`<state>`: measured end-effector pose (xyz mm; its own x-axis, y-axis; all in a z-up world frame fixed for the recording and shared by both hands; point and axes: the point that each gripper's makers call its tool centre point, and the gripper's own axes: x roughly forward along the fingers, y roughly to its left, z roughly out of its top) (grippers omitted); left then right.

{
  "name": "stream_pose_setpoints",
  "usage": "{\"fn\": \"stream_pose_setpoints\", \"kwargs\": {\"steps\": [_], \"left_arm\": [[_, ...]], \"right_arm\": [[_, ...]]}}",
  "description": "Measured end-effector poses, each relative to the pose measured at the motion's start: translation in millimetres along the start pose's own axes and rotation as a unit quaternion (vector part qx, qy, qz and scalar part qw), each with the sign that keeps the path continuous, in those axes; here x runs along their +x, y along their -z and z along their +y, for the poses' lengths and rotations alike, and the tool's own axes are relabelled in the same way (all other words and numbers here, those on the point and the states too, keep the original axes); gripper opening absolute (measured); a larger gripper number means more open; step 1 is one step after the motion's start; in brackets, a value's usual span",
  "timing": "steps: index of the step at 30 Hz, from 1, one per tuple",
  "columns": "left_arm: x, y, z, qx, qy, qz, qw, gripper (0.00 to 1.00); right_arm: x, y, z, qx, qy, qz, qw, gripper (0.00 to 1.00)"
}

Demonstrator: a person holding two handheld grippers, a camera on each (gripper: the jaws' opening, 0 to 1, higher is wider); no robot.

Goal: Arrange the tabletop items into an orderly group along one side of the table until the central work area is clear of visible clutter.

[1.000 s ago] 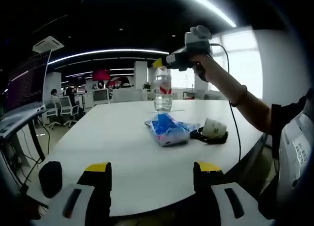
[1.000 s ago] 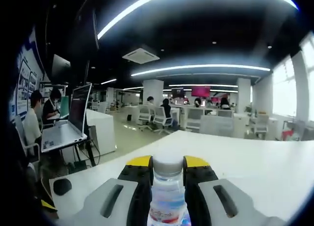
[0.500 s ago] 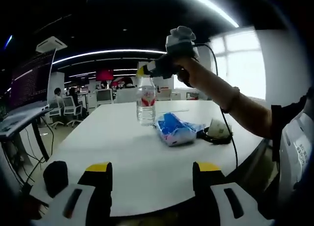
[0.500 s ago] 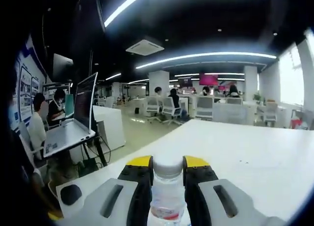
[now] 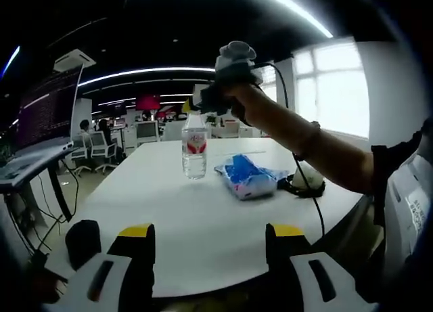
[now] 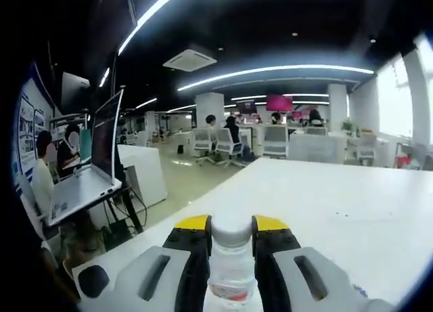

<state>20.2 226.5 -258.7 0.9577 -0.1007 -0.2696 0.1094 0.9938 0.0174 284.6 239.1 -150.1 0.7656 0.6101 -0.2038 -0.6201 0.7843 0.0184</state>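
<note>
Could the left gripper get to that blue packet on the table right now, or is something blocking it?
Probably yes. The left gripper is open and holds nothing, and bare table lies between it and the blue packet. The bottle, held by the right gripper, stands off to one side.

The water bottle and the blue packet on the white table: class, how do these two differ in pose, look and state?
The water bottle stands upright; the blue packet lies flat. The bottle is clear with a red label; the packet is blue and crinkled. The right gripper is shut on the bottle's neck; nothing holds the packet. Both rest on the white table.
</note>
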Motion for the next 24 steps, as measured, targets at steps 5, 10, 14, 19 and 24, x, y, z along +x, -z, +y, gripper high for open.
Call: {"fn": "stream_pose_setpoints", "kwargs": {"steps": [5,10,14,19,24], "left_arm": [[-1.2,2.7,1.6,-0.002,0.000,0.000,1.0000,0.65],[-2.6,7.7,4.5,-0.006,-0.003,0.003,1.0000,0.65],[-5.4,5.8,5.2,-0.012,0.004,-0.004,0.9999,0.65],[-7.6,7.2,9.1,-0.011,0.003,-0.004,0.9999,0.65],[-8.6,11.0,13.2,-0.015,0.000,-0.002,0.9999,0.65]], "right_arm": [[4.9,-4.6,11.1,0.002,0.009,-0.006,0.9999,0.19],[9.2,-4.9,17.1,0.015,0.024,0.001,0.9996,0.19],[13.0,-0.2,18.6,0.012,0.038,0.004,0.9992,0.19],[19.7,8.0,14.7,0.020,0.062,0.018,0.9977,0.19],[23.1,13.3,17.1,0.026,0.076,0.025,0.9964,0.19]]}}
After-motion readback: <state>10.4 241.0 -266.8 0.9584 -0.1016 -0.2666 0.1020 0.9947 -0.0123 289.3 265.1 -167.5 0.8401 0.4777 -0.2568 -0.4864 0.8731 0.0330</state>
